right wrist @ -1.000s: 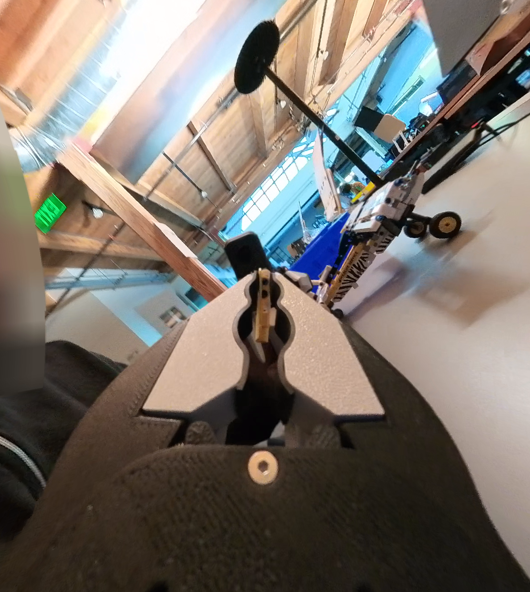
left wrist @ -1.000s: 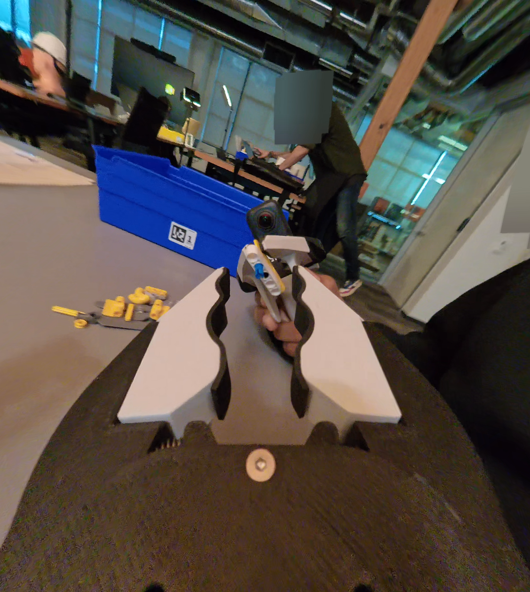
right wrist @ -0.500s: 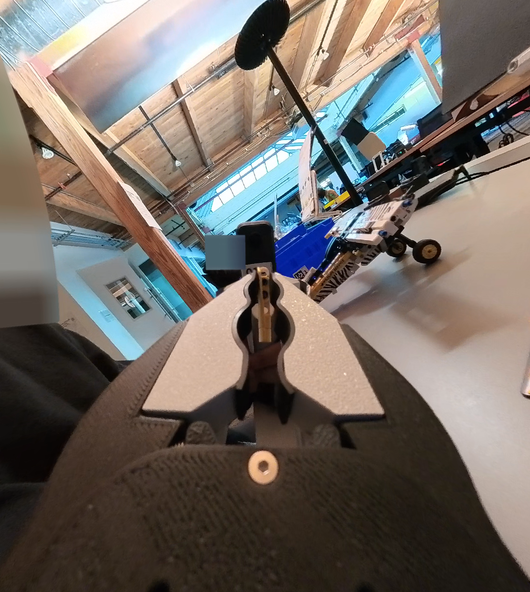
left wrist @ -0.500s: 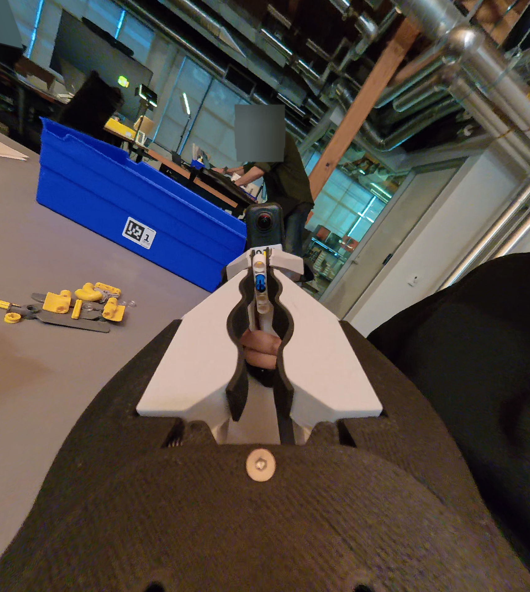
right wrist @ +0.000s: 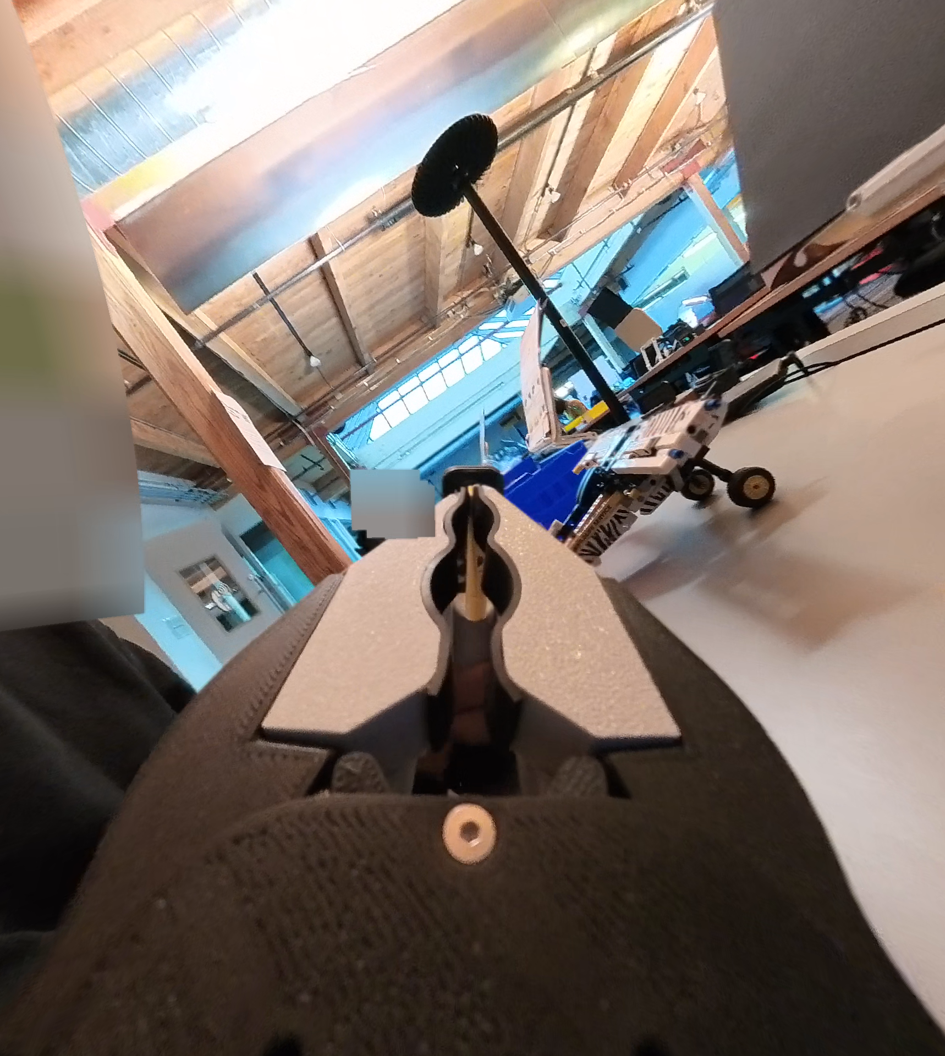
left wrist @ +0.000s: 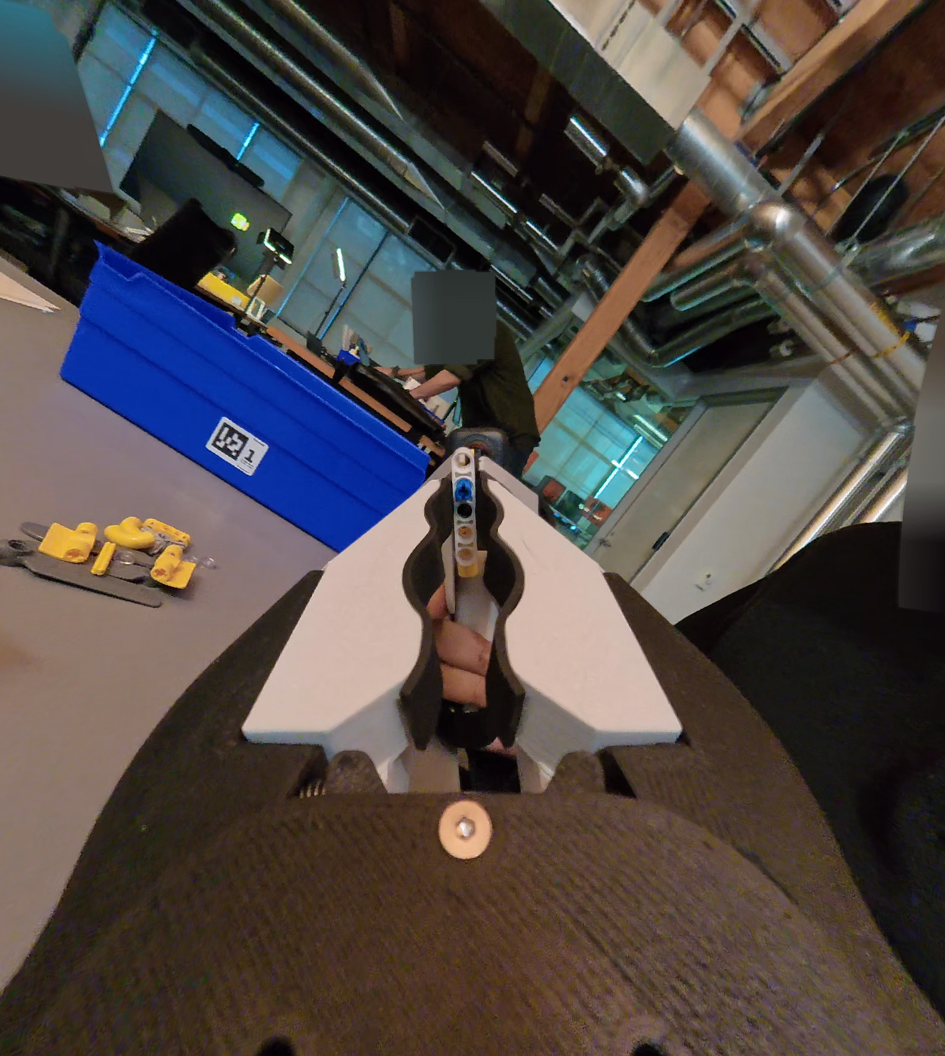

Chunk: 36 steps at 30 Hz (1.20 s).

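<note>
Both grippers are up off the gray table (left wrist: 30, 446), nose to nose, pinching the same small building-toy piece from opposite ends. The left gripper (left wrist: 467, 486) has its fingers closed on a white perforated beam (left wrist: 463, 514), pads tight against its two flat faces near the tips. The beam's long axis runs along the fingers, away from the camera, with one hole poking out past the tips. There's a blue pin (left wrist: 463, 487) in the second hole, then a dark hole, then two tan ones, and a yellow bit at the near end.

The right gripper (right wrist: 471, 500) sees it edge-on: its fingers are shut on a thin yellow-tan strip (right wrist: 475, 571) lying straight down the slot.

Neither is closer, since both are already on it. Loose yellow parts (left wrist: 116, 548) lie on the table to the left, in front of a blue bin (left wrist: 184, 366), and a wheeled model (right wrist: 681, 451) is parked well off.
</note>
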Each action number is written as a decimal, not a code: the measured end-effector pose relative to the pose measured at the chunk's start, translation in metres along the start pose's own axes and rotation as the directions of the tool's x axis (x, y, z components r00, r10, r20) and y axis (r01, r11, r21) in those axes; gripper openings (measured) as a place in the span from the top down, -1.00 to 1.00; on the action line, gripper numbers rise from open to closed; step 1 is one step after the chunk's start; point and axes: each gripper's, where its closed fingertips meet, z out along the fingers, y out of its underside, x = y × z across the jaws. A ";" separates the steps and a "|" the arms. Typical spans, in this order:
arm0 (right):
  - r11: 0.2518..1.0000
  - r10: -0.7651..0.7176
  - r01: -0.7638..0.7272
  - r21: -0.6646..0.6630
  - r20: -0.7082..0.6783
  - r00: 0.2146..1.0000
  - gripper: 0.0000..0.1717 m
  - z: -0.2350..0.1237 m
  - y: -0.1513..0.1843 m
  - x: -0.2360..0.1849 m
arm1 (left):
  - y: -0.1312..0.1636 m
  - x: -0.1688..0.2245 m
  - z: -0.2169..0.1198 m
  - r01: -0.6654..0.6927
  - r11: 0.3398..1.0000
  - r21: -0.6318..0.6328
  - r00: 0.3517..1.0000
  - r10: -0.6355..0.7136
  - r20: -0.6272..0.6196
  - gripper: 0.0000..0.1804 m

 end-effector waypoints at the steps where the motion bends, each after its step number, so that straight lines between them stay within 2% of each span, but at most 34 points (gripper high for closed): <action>1: 1.000 0.018 -0.018 0.006 0.008 1.000 1.00 0.000 0.000 0.000 | -0.001 0.000 0.000 0.028 1.000 0.008 1.000 -0.028 -0.013 0.95; 4: 1.000 0.010 -0.010 0.014 0.022 1.000 1.00 0.001 0.000 -0.003 | -0.002 0.002 -0.001 0.050 0.999 0.018 0.998 -0.049 -0.041 0.96; 8: 0.996 0.073 -0.076 0.043 0.058 0.996 1.00 -0.001 -0.002 -0.003 | -0.002 0.002 0.000 0.077 0.997 0.027 0.996 -0.075 -0.057 0.96; 11: 0.999 0.008 -0.009 0.041 0.033 0.999 1.00 -0.001 -0.001 -0.005 | -0.001 0.005 0.000 0.068 0.997 0.023 0.995 -0.066 -0.068 0.95; 13: 0.997 -0.071 0.071 -0.020 -0.002 0.997 1.00 -0.001 0.001 -0.002 | -0.002 0.002 -0.001 0.045 0.999 0.022 0.998 -0.044 -0.040 0.96; 14: 0.993 -0.107 0.106 -0.056 -0.019 0.994 0.95 -0.002 0.002 0.000 | -0.002 0.001 -0.002 0.050 0.998 0.023 0.998 -0.050 -0.036 0.96; 16: 0.985 -0.139 0.130 -0.117 -0.074 0.988 0.71 -0.007 0.003 0.010 | -0.003 0.000 -0.002 0.057 0.998 0.032 0.998 -0.056 -0.039 0.96; 18: 0.983 -0.111 0.102 -0.150 -0.053 0.992 0.64 -0.009 0.007 0.010 | -0.003 -0.002 -0.002 0.064 0.997 0.030 0.997 -0.063 -0.032 0.96; 21: 0.977 -0.065 0.065 -0.201 0.005 0.998 0.72 -0.006 0.016 0.004 | -0.001 -0.005 0.000 0.053 0.998 0.020 0.999 -0.053 -0.002 0.97; 22: 0.975 -0.068 0.065 -0.213 -0.009 0.998 0.92 -0.006 0.018 0.006 | -0.002 -0.007 -0.001 0.048 0.998 0.028 0.999 -0.049 0.013 0.97; 23: 0.974 -0.076 0.069 -0.217 -0.027 0.997 0.95 -0.006 0.018 0.008 | -0.003 -0.007 -0.001 0.047 0.998 0.034 0.999 -0.047 0.012 0.97; 28: 0.976 0.002 0.000 -0.216 0.006 1.000 0.96 -0.007 0.018 0.008 | -0.002 -0.007 0.000 0.083 0.996 0.020 0.996 -0.083 -0.013 0.97; 36: 0.983 0.026 -0.026 -0.180 -0.002 1.000 0.97 -0.006 0.014 0.007 | 0.001 -0.006 0.003 0.095 0.995 0.010 0.995 -0.095 -0.021 0.95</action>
